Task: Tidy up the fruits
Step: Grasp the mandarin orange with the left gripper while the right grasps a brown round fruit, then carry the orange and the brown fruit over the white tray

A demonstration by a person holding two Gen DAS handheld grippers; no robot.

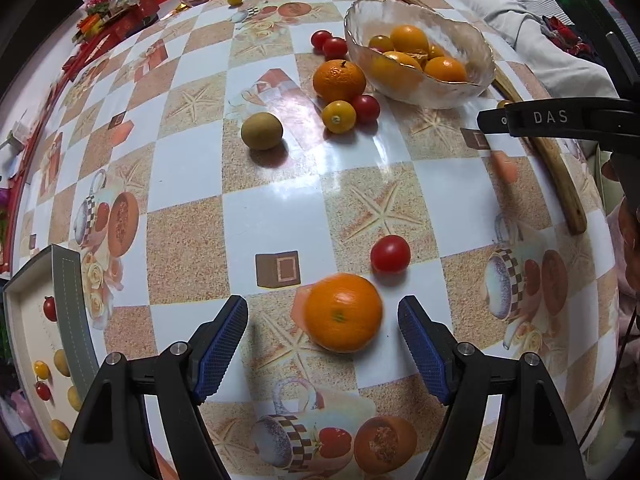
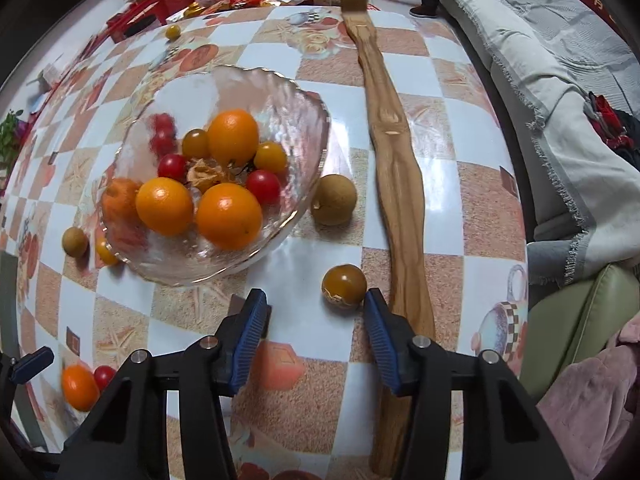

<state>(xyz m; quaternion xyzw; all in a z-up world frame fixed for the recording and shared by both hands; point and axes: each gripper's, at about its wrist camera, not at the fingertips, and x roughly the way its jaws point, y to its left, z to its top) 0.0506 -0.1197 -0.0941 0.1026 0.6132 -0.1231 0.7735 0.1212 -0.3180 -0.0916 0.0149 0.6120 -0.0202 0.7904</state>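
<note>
My left gripper is open, its blue pads on either side of an orange lying on the table, not touching it. A red cherry tomato lies just beyond. Farther off are a kiwi, a second orange, a yellow tomato and red tomatoes. The glass bowl holds oranges and small tomatoes. My right gripper is open and empty, with a dark yellow tomato just ahead near its right finger. A kiwi sits beside the bowl.
A long wooden stick lies along the table's right side. A box tray at the left edge holds small fruits. Red packaging clutters the far end. A sofa with a grey blanket borders the right.
</note>
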